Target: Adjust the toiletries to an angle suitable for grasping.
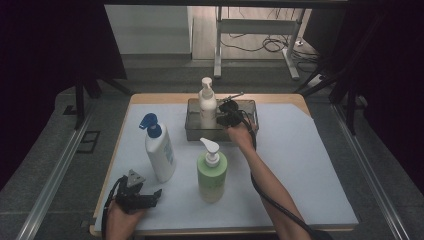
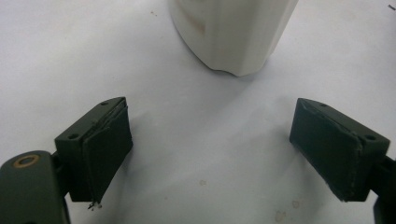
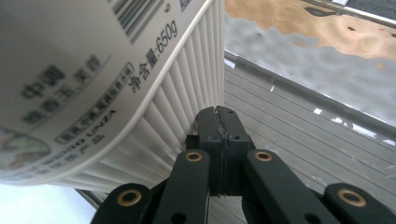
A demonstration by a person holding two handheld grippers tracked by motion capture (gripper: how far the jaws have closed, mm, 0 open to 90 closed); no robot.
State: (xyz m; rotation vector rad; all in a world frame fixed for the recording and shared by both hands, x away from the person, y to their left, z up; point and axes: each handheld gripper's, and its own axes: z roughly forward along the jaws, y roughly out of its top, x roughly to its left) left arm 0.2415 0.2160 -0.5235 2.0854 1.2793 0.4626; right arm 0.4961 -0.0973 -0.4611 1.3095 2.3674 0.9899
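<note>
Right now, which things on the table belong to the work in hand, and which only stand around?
In the work:
- white pump bottle, standing in the bin
- grey bin
- right gripper, shut, beside that bottle

Standing around:
- blue-pump bottle
- green bottle
- left gripper, open

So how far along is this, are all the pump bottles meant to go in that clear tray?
It looks about a third done. The white pump bottle already stands in the clear plastic tray. The right gripper sits beside it with its jaws shut on nothing, touching or nearly so. The blue-capped white bottle and the green pump bottle stand on the table, probably next. The left gripper waits open near the blue-capped one.
</note>
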